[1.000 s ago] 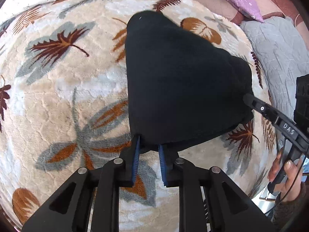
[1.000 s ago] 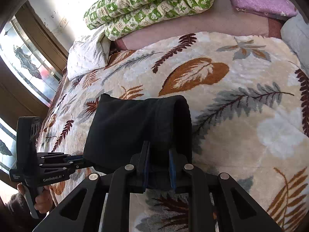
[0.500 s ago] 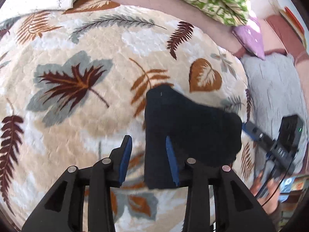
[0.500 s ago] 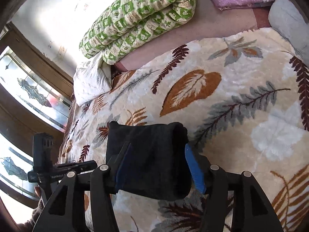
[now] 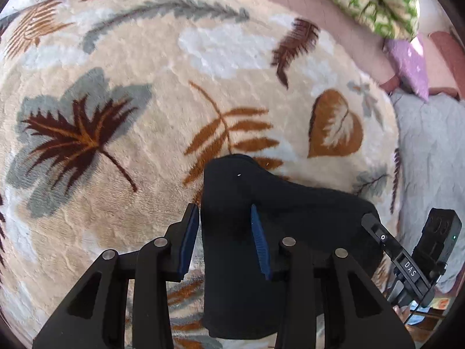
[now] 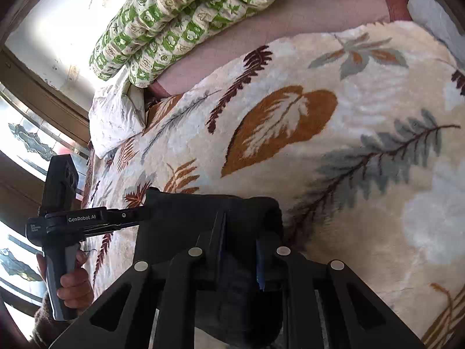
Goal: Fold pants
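Observation:
The black pants (image 5: 279,212) lie folded into a small bundle on the leaf-patterned blanket (image 5: 145,151). My left gripper (image 5: 225,226) is open, its blue pads either side of the bundle's left edge, just above it. In the right wrist view the pants (image 6: 186,221) lie under my right gripper (image 6: 241,241), whose jaws stand narrowly apart over the bundle's right end; I cannot tell if they pinch cloth. Each gripper shows in the other's view, the right one (image 5: 375,226) at the bundle's far corner, the left one (image 6: 139,213) at its left corner.
A green patterned quilt (image 6: 186,14) lies rolled at the head of the bed. A white pillow (image 6: 119,116) sits at the left, a purple cushion (image 5: 409,61) and a grey quilted cover (image 5: 430,157) at the right. A window (image 6: 23,151) is beyond the bed's left side.
Both grippers let go of the pants and opened, then drew back and up. The bundle now lies flat on the blanket. The right jaws have since narrowed again.

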